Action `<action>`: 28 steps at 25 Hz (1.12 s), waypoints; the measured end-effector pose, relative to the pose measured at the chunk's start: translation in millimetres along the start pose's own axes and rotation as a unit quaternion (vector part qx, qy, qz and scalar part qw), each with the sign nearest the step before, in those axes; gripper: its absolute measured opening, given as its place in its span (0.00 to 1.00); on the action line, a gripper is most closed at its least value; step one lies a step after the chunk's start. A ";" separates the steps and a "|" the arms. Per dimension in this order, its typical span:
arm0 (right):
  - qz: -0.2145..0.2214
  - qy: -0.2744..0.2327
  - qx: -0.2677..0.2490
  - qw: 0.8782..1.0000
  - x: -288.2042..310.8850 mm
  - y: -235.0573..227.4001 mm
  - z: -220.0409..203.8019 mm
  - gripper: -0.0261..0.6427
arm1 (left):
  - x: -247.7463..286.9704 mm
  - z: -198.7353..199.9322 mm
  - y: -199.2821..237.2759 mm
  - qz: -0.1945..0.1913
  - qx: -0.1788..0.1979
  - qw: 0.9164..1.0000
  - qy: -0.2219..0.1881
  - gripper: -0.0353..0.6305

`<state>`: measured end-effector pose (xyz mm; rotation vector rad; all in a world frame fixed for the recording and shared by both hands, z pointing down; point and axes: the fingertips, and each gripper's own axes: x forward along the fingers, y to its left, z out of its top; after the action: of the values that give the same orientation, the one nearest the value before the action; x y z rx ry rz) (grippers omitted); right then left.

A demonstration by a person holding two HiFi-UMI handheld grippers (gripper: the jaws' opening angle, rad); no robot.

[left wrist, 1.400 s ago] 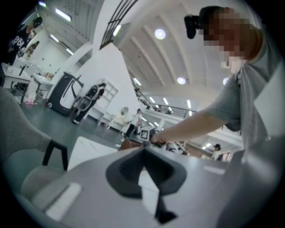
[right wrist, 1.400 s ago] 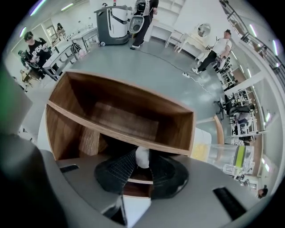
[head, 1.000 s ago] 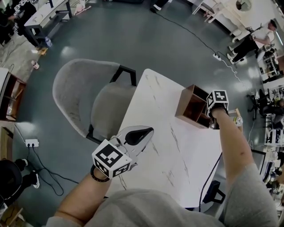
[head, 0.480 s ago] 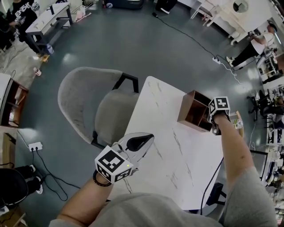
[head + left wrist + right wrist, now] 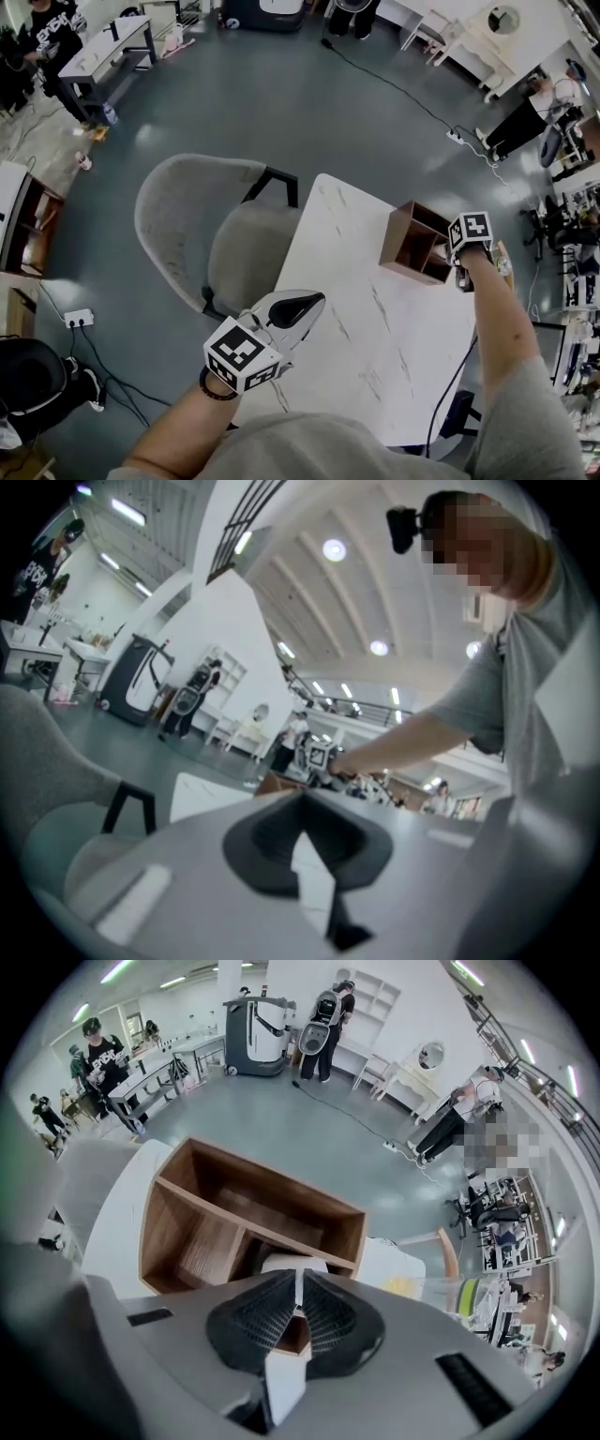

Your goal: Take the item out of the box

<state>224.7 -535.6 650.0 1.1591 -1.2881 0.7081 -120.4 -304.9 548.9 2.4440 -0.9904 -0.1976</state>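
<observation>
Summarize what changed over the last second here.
The right gripper has just been closing its jaws; they now pinch the white item in the wooden box. Unchanged: box on the table, left gripper shut, empty.

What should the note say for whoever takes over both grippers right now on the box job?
Left gripper: shut, empty, held level by the near left edge of the white table, well away from the job.
Right gripper: points steeply down into the wooden box at the table's far right. Its jaws have just been closing and now pinch the white item.
Done: item gripped.
Left: the item is not yet clear of the box. Lift it straight out, then probably set it on the table.
</observation>
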 end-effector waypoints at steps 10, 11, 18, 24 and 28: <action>0.000 -0.047 0.010 0.999 -54.9 -4.7 9.6 0.08 | -18.1 18.3 -9.0 -0.019 0.014 1.000 -0.001 0.06; 0.001 -0.054 0.011 0.998 -62.0 -4.7 10.4 0.08 | -19.9 21.0 -10.6 -0.022 0.016 1.000 -0.001 0.06; 0.042 -0.126 0.046 0.990 -122.6 -3.1 10.6 0.08 | -36.4 44.0 -21.0 -0.041 0.039 0.998 -0.002 0.06; 0.082 -0.199 0.075 0.974 -182.6 -8.5 0.9 0.08 | -45.6 64.1 -31.4 -0.055 0.063 0.996 -0.006 0.06; 0.113 -0.247 0.082 0.959 -221.1 -8.4 -6.5 0.08 | -46.4 82.2 -41.1 -0.053 0.081 0.995 -0.011 0.06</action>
<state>190.4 -489.9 436.1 1.3927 -1.8303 0.7270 -154.1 -279.7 455.0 2.6492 -0.9194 -0.1868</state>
